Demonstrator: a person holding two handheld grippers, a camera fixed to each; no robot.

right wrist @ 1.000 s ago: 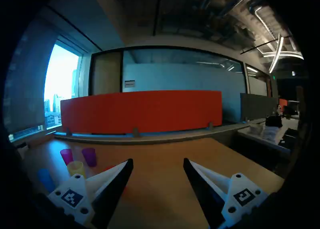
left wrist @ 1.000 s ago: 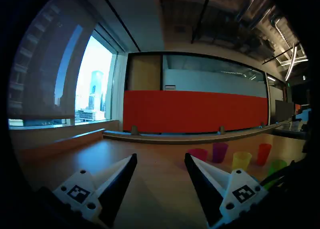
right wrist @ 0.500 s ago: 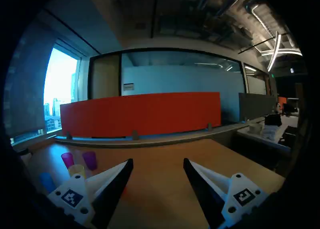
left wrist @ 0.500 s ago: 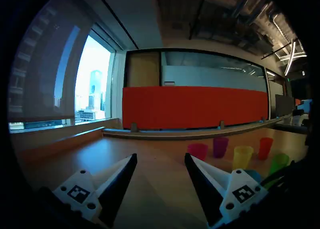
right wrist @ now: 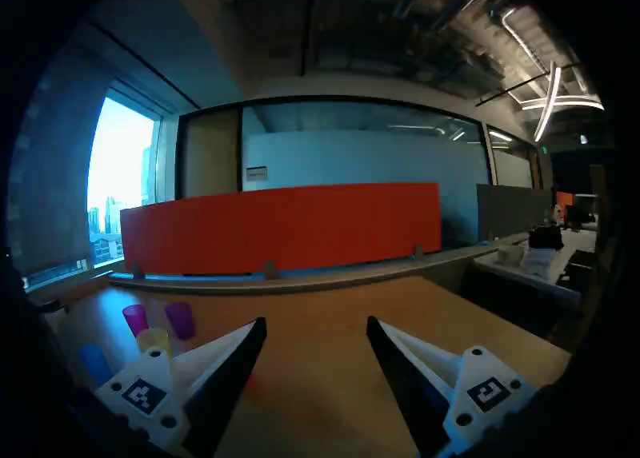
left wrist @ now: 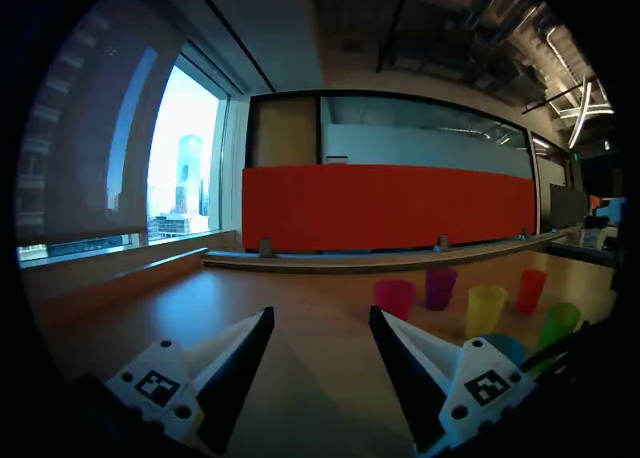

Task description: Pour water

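Observation:
Several coloured plastic cups stand on a wooden table [left wrist: 320, 298]. In the left gripper view they are at the right: a pink cup [left wrist: 394, 296], a purple cup [left wrist: 440, 288], a yellow cup [left wrist: 486, 309], a red cup [left wrist: 530, 290], a green cup [left wrist: 559, 321] and a blue cup [left wrist: 504, 348] partly behind my right finger. My left gripper [left wrist: 320, 322] is open above the table, left of the cups. In the right gripper view the magenta cup [right wrist: 134, 319], purple cup [right wrist: 180, 320], yellow cup [right wrist: 153, 340] and blue cup [right wrist: 95, 364] sit at the left. My right gripper [right wrist: 316, 330] is open, holding nothing.
An orange partition [left wrist: 384, 206] runs along the table's far edge, with glass walls behind. A bright window [left wrist: 180, 178] and low ledge are at the left. Another desk with dark items [right wrist: 544, 254] stands beyond the table's right edge.
The left gripper view has tilted slightly down and nearer, so the cups sit a bit higher and the blue cup shows more. The right gripper view barely shifted.

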